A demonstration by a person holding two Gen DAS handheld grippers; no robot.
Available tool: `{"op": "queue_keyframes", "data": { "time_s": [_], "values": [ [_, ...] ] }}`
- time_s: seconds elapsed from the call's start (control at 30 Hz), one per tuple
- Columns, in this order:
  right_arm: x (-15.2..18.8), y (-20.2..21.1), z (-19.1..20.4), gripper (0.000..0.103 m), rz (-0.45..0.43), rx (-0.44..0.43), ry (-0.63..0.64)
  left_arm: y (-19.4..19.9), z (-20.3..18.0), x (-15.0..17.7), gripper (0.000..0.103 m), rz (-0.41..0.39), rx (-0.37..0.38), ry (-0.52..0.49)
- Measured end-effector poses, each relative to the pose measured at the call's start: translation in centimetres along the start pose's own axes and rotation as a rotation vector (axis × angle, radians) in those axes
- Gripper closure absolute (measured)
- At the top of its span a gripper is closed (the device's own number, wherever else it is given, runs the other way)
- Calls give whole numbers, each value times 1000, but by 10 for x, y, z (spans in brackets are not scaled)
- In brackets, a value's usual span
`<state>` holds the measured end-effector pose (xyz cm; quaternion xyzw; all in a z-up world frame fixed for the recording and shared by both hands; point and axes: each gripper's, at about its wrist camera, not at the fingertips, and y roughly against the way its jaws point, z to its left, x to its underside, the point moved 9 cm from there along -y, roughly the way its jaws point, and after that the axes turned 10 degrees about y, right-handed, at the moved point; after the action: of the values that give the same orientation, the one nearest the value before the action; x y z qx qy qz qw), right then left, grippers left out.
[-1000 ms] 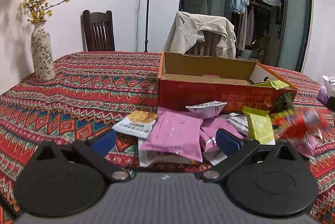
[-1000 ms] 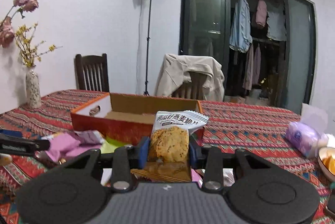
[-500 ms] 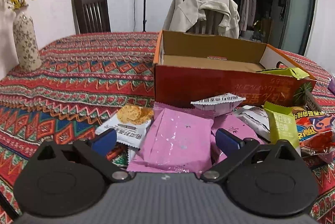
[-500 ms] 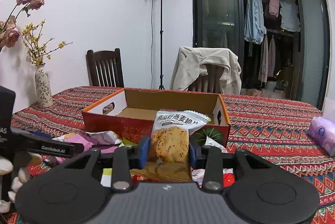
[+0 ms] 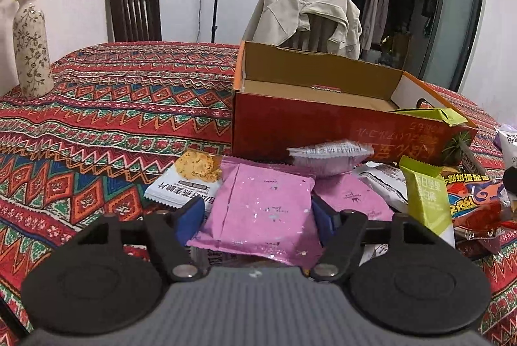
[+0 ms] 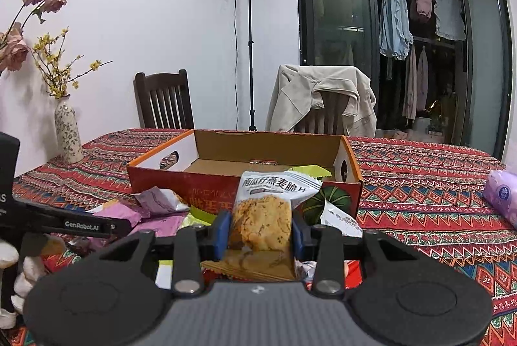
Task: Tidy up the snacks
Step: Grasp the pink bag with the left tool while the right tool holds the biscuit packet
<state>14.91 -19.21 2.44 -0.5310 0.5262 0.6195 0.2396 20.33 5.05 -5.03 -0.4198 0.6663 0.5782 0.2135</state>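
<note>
An open orange-red cardboard box (image 5: 323, 132) (image 6: 210, 194) stands on the patterned tablecloth, with a green packet (image 5: 433, 114) at its right end. In front of it lies a pile of snacks. My left gripper (image 5: 258, 216) is low over the pile and its jaws are closing. Its blue pads touch both side edges of a pink packet (image 5: 265, 210). My right gripper (image 6: 260, 229) is shut on a white cookie packet (image 6: 261, 216), held upright before the box. The left gripper's black finger (image 6: 80, 224) shows at the left of the right wrist view.
Loose in the pile are a white cookie packet (image 5: 190, 181), a blurred silvery packet (image 5: 329, 158), a green packet (image 5: 426, 197) and a red packet (image 5: 475, 194). A flowered vase (image 5: 32, 55) stands far left. A purple tissue pack (image 6: 502, 197) lies right. Two chairs stand behind the table.
The left gripper came forward and down onto the pile, and its jaws narrowed from wide open to the pink packet's sides. The right gripper keeps the cookie packet and shifted slightly.
</note>
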Motion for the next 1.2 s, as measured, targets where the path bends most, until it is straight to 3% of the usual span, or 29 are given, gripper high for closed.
{"op": "queue_keyframes", "data": {
  "time_s": [0.13, 0.3, 0.33, 0.37, 0.53, 0.6, 0.67, 0.73, 0.83, 1.03, 1.13, 1.2],
  "values": [
    [1, 3, -1, 66, -6, 2, -3, 12, 0, -1, 33, -32, 3, -2],
    [-2, 5, -4, 66, -15, 10, -9, 35, -1, -8, 45, -91, 18, -10],
    [-3, 4, -4, 66, -16, 11, -9, 39, -2, -11, 64, -106, 23, -11],
    [-4, 4, -4, 66, -18, 11, -9, 43, -3, -14, 69, -115, 34, -13],
    [-6, 3, -4, 66, -22, 6, -10, 44, -4, -18, 67, -118, 32, -14],
    [-4, 3, -3, 66, -16, 4, -12, 41, -2, -14, 55, -101, 26, -5],
    [-1, 4, -4, 66, -10, 4, -17, 40, -1, -10, 31, -89, 22, -5],
    [1, 5, -5, 66, -6, 1, -25, 40, -1, -5, 15, -82, 18, -13],
    [6, 5, -3, 66, -1, -7, -33, 39, 0, 4, 8, -56, 17, -19],
    [12, 4, 3, 66, 15, -26, -36, 24, 1, 22, 8, 18, -39, -36],
    [14, 5, 4, 66, 17, -29, -38, 14, 5, 34, 24, 70, -75, -23],
    [15, 6, 4, 66, 19, -31, -38, 19, 5, 35, 35, 52, -79, -25]
  ]
}}
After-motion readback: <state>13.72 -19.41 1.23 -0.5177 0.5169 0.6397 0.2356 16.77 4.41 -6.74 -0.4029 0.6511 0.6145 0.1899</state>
